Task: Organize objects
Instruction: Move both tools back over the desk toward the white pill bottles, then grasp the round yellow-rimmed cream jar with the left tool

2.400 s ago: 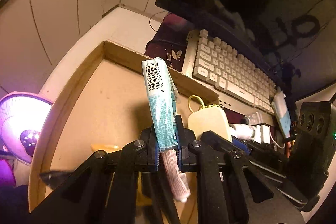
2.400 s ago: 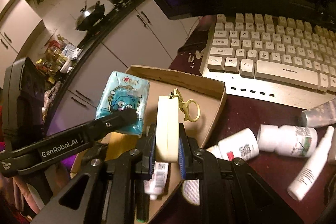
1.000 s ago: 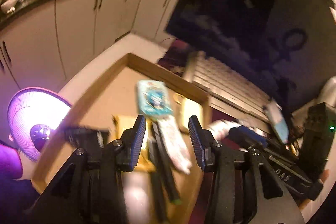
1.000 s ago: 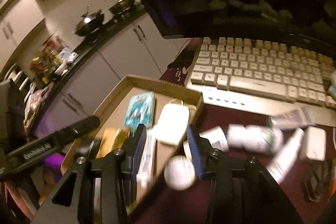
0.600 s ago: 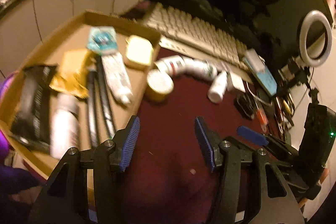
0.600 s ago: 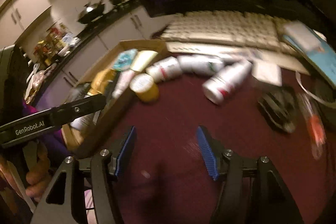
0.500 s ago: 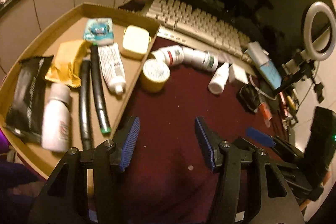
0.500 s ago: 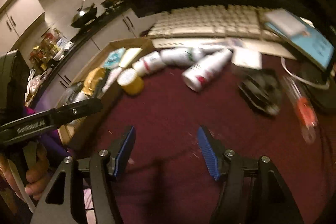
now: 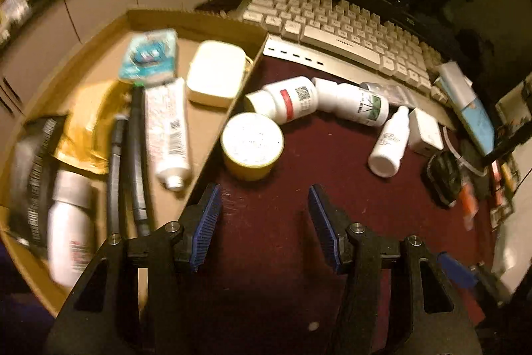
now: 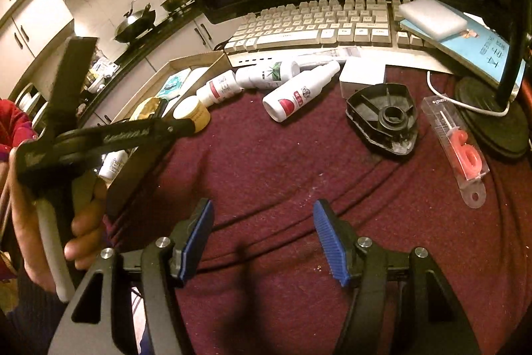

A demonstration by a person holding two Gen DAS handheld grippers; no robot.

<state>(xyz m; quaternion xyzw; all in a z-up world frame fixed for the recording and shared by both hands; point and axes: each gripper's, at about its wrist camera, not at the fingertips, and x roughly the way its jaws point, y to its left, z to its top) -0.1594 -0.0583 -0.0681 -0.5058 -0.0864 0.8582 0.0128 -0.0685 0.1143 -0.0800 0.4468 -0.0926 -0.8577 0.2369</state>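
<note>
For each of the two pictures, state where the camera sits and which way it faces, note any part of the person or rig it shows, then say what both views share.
Left wrist: sits on the left gripper, angled down at the cardboard tray and yellow tin; shows only its own open fingers.
Right wrist: sits on the right gripper, looking across the maroon cloth toward the keyboard; shows its own open fingers, plus the left gripper and the hand holding it.
Shared: tray, tin, keyboard, white bottles.

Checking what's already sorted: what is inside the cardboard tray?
Cardboard tray: blue packet, cream case, tube, gold pouch, two black sticks, white bottle, black packet. Anything underneath is hidden.
</note>
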